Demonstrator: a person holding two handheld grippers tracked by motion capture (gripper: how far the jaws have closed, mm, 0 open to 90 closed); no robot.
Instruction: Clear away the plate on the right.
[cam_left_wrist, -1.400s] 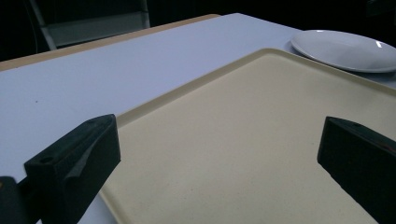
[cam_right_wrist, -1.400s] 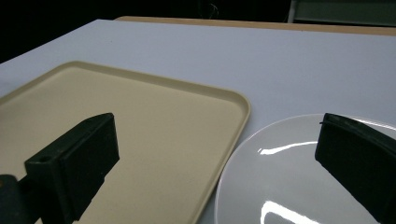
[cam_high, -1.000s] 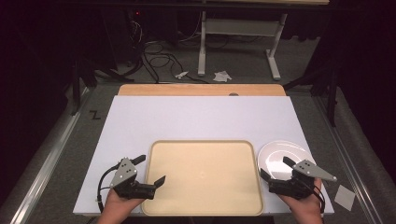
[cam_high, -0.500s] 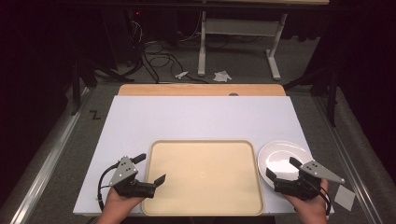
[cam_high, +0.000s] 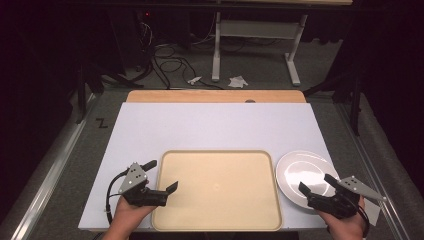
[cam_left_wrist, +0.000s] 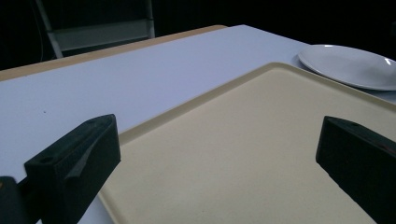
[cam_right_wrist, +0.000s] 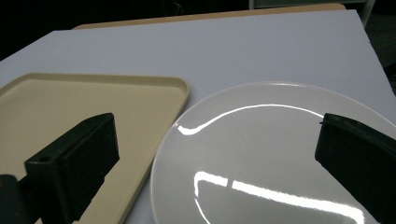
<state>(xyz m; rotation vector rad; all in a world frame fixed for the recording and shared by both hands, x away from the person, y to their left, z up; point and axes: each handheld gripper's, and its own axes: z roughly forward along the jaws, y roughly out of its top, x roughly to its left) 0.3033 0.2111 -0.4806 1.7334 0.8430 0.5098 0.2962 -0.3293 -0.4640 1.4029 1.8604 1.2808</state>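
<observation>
1. Plate (cam_high: 306, 177): white, glossy, empty, flat on the surface at the near right corner, just beside the tray's right rim; from the high view I cannot tell whether the two rims touch. The right gripper view shows a thin strip of surface between them at the tray corner.
2. Right gripper (cam_high: 318, 185): held low at the near edge of the plate, jaws spread wide, nothing between them. In the right gripper view the plate (cam_right_wrist: 280, 154) sits between the two black jaws, so the aim is at the near rim. Judgement: a pre-grasp stance; the low, shallow angle suits sliding one jaw under the raised rim.
3. Left gripper (cam_high: 161, 176): at the near left corner of the tray (cam_high: 217, 187), jaws also wide and empty; one jaw tip hangs over the tray's left rim, the other outside it. The left gripper view looks across the bare tray (cam_left_wrist: 243, 154) toward the plate (cam_left_wrist: 350, 65). Judgement: placed to pinch or steady the tray rim while the plate comes over.
4. Tray: beige, rectangular, rounded corners, empty, centred at the near edge of the surface. Probable destination, hence cleared and square to the person.
5. Surface (cam_high: 215, 130): pale sheet, bare beyond the tray; a wooden strip (cam_high: 215, 96) runs along its far edge.
6. Beyond: dark floor, cables (cam_high: 165, 55), a white frame leg (cam_high: 216, 47), scraps of paper (cam_high: 238, 81).
</observation>
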